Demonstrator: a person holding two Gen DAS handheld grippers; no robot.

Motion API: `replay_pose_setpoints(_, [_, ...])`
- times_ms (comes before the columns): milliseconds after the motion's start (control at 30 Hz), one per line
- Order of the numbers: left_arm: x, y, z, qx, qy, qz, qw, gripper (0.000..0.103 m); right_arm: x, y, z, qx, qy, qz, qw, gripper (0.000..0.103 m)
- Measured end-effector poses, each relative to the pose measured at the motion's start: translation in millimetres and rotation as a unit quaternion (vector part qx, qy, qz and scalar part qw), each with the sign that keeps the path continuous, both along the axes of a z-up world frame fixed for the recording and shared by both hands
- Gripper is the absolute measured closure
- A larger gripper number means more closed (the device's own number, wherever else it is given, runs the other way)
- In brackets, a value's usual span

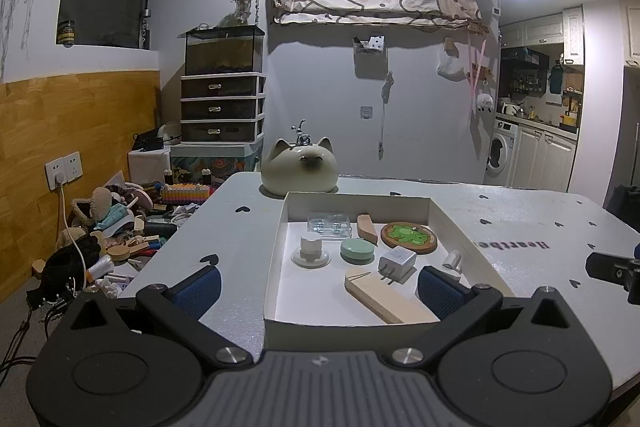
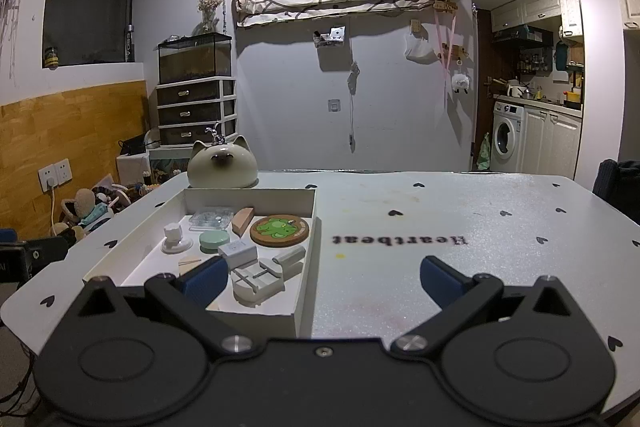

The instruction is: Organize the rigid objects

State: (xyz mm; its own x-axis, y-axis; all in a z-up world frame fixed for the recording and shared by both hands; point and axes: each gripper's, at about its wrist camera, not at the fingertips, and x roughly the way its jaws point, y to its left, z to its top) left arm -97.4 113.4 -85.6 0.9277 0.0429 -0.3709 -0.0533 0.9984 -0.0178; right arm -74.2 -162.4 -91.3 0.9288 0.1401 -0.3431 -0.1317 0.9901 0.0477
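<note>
On the pale table (image 2: 440, 211) with little black hearts, 2 grippers waited low at the near edge. The left gripper (image 1: 320, 287) had its blue fingers (image 1: 200, 289) spread wide, with nothing between them. It faced the near end of a white box (image 1: 276, 259). The right gripper (image 2: 323, 281) was spread wide too, and it held nothing. Its left finger (image 2: 204, 281) stood in front of the box's near part, and its right finger was over bare table.

Inside the box, nearest, lay a flat wooden block (image 1: 384, 293) and a white clip-like piece (image 2: 256, 281). Just past them sat a white plug (image 1: 396, 263) and a small white tube (image 1: 452, 261) by the right wall. Next came a white knob on a round base (image 1: 311, 251) and a green round tin (image 1: 357, 251). Behind those were a clear plastic case (image 1: 329, 225), a wooden wedge (image 1: 367, 229) and a round coaster with a green frog (image 1: 408, 237).

Beyond the box, touching its far wall or just behind it, sat a cream cat-shaped pot (image 1: 299, 169). Far off stood a set of drawers (image 1: 222, 107) against the wall.
</note>
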Motion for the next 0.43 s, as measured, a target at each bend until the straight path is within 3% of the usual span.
replay_pose_setpoints(433, [-1.5, 5.6, 0.3, -0.001, 0.001, 0.002, 1.0, 0.0, -0.2, 0.1, 0.2, 0.0, 0.001, 0.0, 1.0, 0.0])
